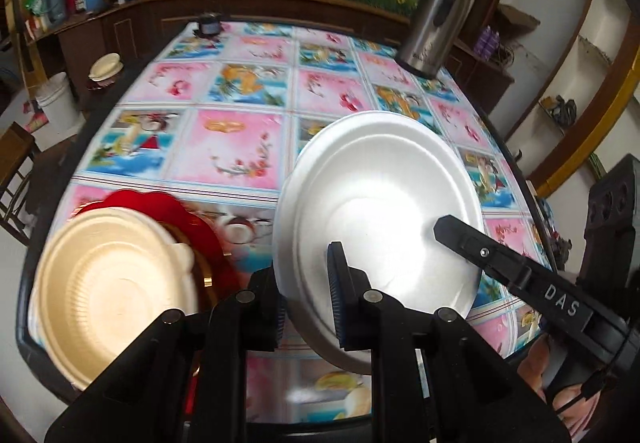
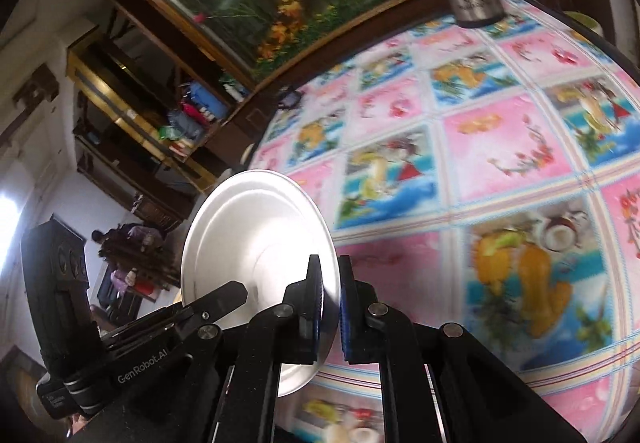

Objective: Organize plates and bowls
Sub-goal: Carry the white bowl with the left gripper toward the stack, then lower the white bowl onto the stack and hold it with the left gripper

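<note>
cream bowl (image 1: 116, 283) (on red plate (image 1: 192, 219)) — left view only.

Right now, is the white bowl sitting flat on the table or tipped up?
Tipped up: the white bowl hangs clear of the tablecloth, with both grippers clamped on its rim.

White plate (image 1: 380, 211): round, shallow, raised off the surface and tilted, gripped at its rim. Cream ribbed bowl (image 1: 116, 291) at 8 o'clock, resting on a red scalloped plate (image 1: 188, 219); both lie flat at the near left of the surface.
</note>
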